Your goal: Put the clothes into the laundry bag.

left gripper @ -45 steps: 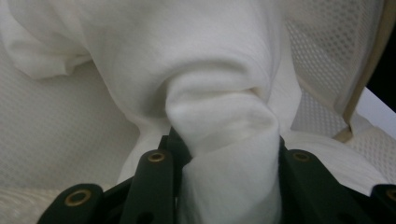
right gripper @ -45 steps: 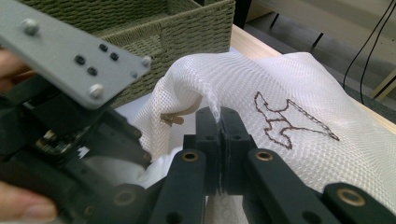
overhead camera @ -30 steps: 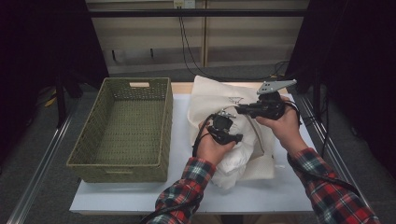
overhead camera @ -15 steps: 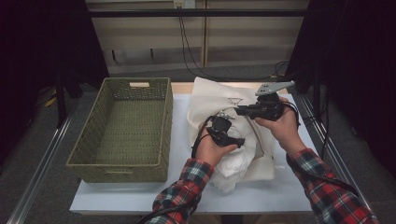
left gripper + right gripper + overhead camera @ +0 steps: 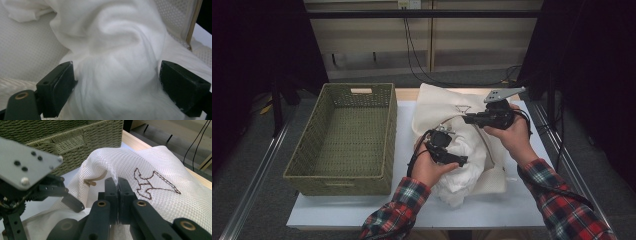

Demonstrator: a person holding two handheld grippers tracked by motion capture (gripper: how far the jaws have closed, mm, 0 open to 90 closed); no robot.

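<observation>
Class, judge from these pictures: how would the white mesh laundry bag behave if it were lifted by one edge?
Probably floppy: the mesh laundry bag drapes in folds where the right gripper pinches its edge. Likely light, since that thin pinch holds the edge up. The soft white cloth inside would probably sag and shift.

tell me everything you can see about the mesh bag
The mesh bag is cream-white netting with a tan trim along its opening and a brown outline stitched on its side. It lies crumpled on the white table, right of the basket. The right gripper pinches its edge and lifts it. White cloth is stuffed in its mouth, between the open jaws of the left gripper, which have just been opening.
</observation>
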